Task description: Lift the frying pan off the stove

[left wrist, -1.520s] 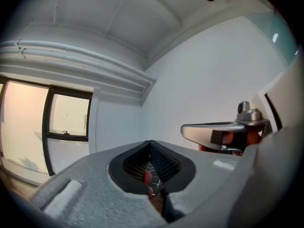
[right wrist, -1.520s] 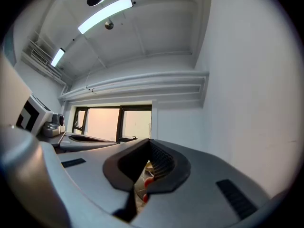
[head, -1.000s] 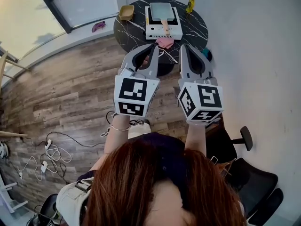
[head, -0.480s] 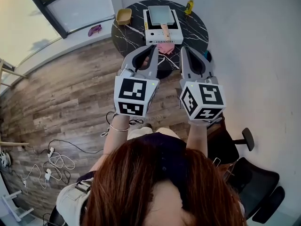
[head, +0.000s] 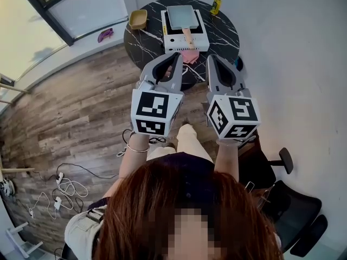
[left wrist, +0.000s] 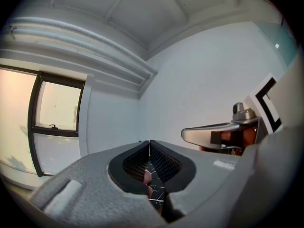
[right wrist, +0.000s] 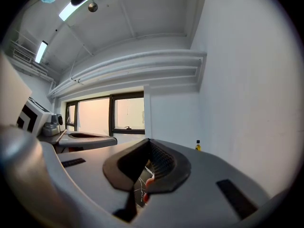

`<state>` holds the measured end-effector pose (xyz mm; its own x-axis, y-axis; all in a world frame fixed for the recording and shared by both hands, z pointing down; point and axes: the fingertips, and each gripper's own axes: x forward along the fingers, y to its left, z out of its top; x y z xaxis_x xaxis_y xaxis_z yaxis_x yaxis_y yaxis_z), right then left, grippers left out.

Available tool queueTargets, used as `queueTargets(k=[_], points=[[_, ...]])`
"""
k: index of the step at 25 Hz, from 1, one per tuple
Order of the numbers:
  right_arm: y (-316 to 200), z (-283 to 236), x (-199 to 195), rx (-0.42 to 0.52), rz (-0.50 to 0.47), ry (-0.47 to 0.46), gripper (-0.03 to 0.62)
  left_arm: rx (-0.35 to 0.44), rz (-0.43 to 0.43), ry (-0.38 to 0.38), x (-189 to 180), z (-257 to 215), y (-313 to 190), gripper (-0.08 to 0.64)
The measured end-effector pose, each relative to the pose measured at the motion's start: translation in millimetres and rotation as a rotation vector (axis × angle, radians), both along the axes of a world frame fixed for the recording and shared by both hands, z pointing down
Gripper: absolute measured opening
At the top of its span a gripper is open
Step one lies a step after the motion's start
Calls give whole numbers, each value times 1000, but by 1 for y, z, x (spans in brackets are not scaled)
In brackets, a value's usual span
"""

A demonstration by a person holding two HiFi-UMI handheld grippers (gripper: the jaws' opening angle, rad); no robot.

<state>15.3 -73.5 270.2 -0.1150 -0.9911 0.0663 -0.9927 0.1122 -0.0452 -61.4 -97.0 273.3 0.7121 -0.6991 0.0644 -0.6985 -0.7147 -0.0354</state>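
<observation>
The frying pan (head: 182, 16), square and grey, sits flat on the white stove (head: 172, 40) at the far side of the round black marble surface (head: 222, 34). Its wooden handle (head: 187, 35) points back toward you, and you are well short of it. Your left claw (left wrist: 150, 142) and right claw (right wrist: 149, 141) are both pressed together on nothing and held level, side by side, in front of you. The first trap is arriving at the handle with a closed claw, which would only shove the pan across the burner, so spread one before you get close. The handle looks slim and the pan's weight sits beyond it, so a shallow pinch near the tip would probably let the pan droop or twist. Lifting at a slant might drag the light-looking stove along. A pink cloth (head: 189, 56) lies at the near rim, right under your line to the handle, and a low approach could snag it. A yellow bowl (head: 137, 19) stands at the left rim and a small bottle (head: 217, 4) at the far right, both clear of the handle unless you swing wide. On the floor, loose cables (head: 65, 186) lie off to your left and a black chair (head: 287, 210) stands to your right, neither in the direct path.
</observation>
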Motion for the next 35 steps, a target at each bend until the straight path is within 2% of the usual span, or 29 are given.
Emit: queueTargets(k=[16, 28, 35], points=[[-94, 16, 55, -25, -74, -20, 9, -5, -69, -12, 54, 12, -93, 14], [-159, 45, 80, -99, -134, -31, 23, -30, -103, -32, 82, 29, -152, 14], [-193, 64, 86, -152, -173, -30, 37, -51, -134, -44, 86, 38, -182, 14]])
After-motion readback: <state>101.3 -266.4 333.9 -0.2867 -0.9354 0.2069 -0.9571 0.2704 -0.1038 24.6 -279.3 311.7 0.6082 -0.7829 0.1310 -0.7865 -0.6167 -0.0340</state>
